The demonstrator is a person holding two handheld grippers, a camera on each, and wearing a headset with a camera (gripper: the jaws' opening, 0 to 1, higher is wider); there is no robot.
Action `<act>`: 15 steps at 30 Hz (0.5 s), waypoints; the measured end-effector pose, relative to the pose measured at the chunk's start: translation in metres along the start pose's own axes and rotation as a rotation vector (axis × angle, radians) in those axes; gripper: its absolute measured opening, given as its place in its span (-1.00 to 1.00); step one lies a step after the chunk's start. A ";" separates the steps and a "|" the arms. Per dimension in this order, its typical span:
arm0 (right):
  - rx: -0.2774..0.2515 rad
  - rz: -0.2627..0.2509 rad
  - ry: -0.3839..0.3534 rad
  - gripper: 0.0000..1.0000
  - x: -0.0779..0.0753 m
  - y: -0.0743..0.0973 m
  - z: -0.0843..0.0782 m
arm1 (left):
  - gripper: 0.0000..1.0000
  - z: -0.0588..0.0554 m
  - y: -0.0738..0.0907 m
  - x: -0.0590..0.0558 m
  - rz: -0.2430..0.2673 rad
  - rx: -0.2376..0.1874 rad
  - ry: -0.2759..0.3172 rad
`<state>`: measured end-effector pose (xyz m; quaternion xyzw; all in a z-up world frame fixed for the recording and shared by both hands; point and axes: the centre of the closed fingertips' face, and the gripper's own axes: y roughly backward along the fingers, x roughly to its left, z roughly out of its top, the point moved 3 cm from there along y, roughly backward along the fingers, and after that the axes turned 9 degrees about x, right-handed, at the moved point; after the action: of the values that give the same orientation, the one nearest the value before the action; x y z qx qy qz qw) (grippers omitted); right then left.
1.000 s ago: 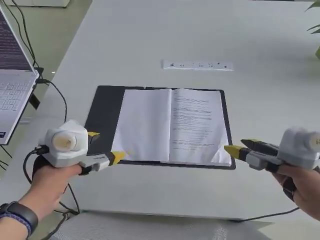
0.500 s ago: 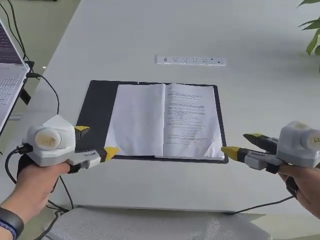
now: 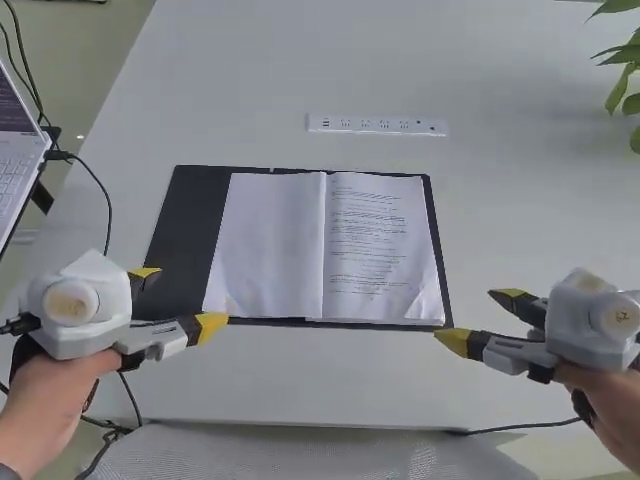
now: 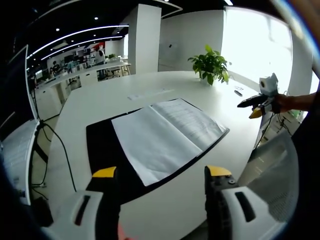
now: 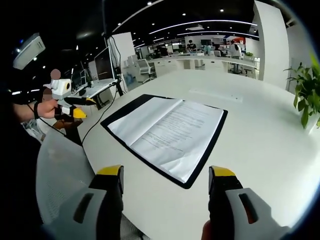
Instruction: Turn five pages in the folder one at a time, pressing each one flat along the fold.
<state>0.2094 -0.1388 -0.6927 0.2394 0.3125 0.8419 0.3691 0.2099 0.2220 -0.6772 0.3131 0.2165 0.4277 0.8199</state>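
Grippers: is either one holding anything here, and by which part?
Nothing is held. The left gripper and the right gripper are both open, with empty jaws, near the front edge of the open folder.

L claw (image 3: 178,297), white rounded housing w/ yellow tips, R claw (image 3: 479,317) same, black cable (image 3: 510,430)

This is an open-plan office. Rows of white desks (image 5: 210,60) with dark flat monitors (image 5: 106,62) stretch under long ceiling light strips (image 5: 200,23). A leafy green potted plant (image 4: 210,65) stands nearby.
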 end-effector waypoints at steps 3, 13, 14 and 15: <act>-0.006 -0.001 -0.016 0.40 -0.003 0.001 -0.001 | 0.39 0.000 0.000 -0.002 -0.004 0.004 -0.002; -0.007 -0.006 -0.025 0.40 -0.001 0.001 -0.003 | 0.40 0.005 -0.003 -0.006 -0.016 0.005 -0.015; -0.008 -0.007 -0.027 0.40 -0.003 0.000 -0.004 | 0.41 0.006 -0.004 -0.006 -0.020 0.002 -0.012; -0.007 -0.006 -0.028 0.40 -0.003 0.000 -0.004 | 0.40 0.006 -0.004 -0.006 -0.021 0.002 -0.012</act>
<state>0.2092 -0.1427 -0.6962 0.2489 0.3048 0.8385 0.3768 0.2124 0.2129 -0.6747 0.3143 0.2156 0.4169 0.8252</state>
